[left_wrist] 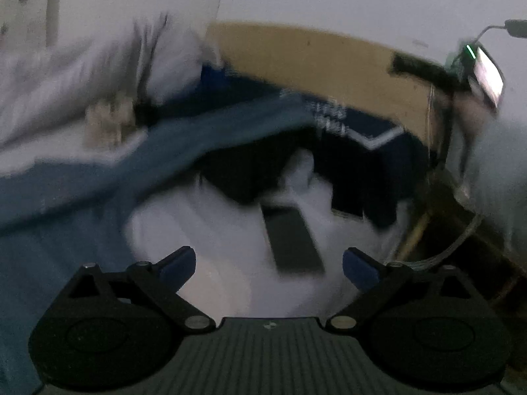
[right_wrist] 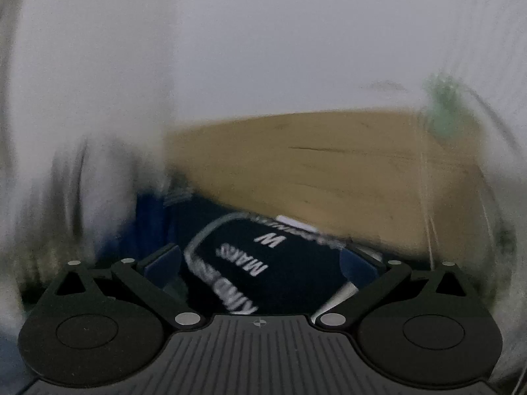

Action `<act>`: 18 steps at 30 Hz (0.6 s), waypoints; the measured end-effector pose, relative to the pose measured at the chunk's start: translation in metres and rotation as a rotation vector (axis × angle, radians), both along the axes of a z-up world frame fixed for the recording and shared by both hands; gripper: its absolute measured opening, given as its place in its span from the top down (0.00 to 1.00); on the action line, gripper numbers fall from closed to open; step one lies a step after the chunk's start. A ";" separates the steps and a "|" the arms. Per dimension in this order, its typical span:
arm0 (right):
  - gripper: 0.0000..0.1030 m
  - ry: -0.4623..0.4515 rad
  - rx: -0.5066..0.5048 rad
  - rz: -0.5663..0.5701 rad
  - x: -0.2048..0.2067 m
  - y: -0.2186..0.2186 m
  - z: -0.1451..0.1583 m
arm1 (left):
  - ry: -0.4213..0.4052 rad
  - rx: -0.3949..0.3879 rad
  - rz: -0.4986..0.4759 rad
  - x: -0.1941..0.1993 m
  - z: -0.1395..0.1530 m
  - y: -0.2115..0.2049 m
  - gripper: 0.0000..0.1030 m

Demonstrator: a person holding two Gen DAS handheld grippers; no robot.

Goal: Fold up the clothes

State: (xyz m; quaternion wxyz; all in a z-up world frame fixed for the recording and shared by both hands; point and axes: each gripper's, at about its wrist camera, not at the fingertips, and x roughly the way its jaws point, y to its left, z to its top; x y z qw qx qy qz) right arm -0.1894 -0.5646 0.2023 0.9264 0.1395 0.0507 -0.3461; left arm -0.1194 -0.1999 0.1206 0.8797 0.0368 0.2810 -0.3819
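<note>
Left hand-held gripper [left_wrist: 268, 265]: blue fingertips [left_wrist: 178, 263] spread wide, nothing pinched, hovering over a white garment [left_wrist: 224, 230] with a dark stripe across it (heavily blurred, so the kind of garment cannot be told). Just beyond it, a navy garment [left_wrist: 378, 151] with white lettering and a white border, lying near the far edge of the surface. To the left, a grey-blue cloth [left_wrist: 98, 177] spread out, with a pale, crumpled heap [left_wrist: 66, 75] behind it. Behind the navy piece, a tan wooden board [left_wrist: 313, 56] against a white wall. At the far right, a phone with a lit screen [left_wrist: 489, 74] on a stand, with cables trailing down below.

Right hand-held gripper [right_wrist: 260, 263]: fingers likewise spread to their widest, pads not pressing on anything. Directly ahead and between them, the navy garment [right_wrist: 263, 270], its white lettering upside down and ringed by a pale curved band; contact with the blue fingertips [right_wrist: 161, 263] cannot be told through the blur. Beyond, the tan board [right_wrist: 313, 171] again, and white smeared shapes to the left.
</note>
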 end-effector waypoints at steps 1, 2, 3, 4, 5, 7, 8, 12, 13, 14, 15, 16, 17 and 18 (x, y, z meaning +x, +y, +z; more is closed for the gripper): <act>0.00 -0.088 0.065 -0.050 -0.013 0.004 -0.014 | -0.044 -0.005 0.001 0.002 0.008 -0.009 0.03; 0.00 -0.152 0.109 -0.098 -0.021 0.008 -0.029 | -0.087 -0.010 0.002 0.004 0.016 -0.017 0.03; 0.00 -0.201 0.137 -0.147 -0.028 0.013 -0.043 | -0.126 -0.018 0.008 0.007 0.023 -0.026 0.03; 0.00 -0.241 0.159 -0.199 -0.031 0.018 -0.059 | -0.159 -0.029 0.017 0.011 0.030 -0.033 0.03; 0.00 -0.268 0.175 -0.245 -0.033 0.023 -0.076 | -0.189 -0.040 0.025 0.015 0.036 -0.041 0.03; 0.00 -0.279 0.185 -0.309 -0.036 0.030 -0.106 | -0.231 -0.042 0.022 0.025 0.044 -0.060 0.03; 0.00 -0.281 0.182 -0.325 -0.037 0.034 -0.120 | -0.249 -0.037 0.017 0.030 0.046 -0.069 0.03; 0.00 -0.244 0.193 -0.333 -0.038 0.024 -0.145 | -0.310 0.017 -0.010 0.047 0.042 -0.115 0.03; 0.00 -0.256 0.205 -0.335 -0.041 0.017 -0.143 | -0.317 0.027 -0.015 0.050 0.039 -0.126 0.03; 0.00 -0.281 0.203 -0.335 -0.043 0.012 -0.141 | -0.320 0.036 -0.025 0.053 0.035 -0.137 0.03; 0.00 -0.304 0.191 -0.336 -0.045 0.006 -0.139 | -0.326 0.048 -0.035 0.056 0.032 -0.148 0.04; 0.00 -0.316 0.175 -0.344 -0.049 0.003 -0.137 | -0.335 0.063 -0.044 0.058 0.028 -0.160 0.04; 0.00 -0.324 0.158 -0.358 -0.052 -0.002 -0.137 | -0.343 0.078 -0.053 0.061 0.024 -0.171 0.07; 0.00 -0.331 0.143 -0.370 -0.056 -0.006 -0.138 | -0.357 0.096 -0.067 0.062 0.020 -0.182 0.10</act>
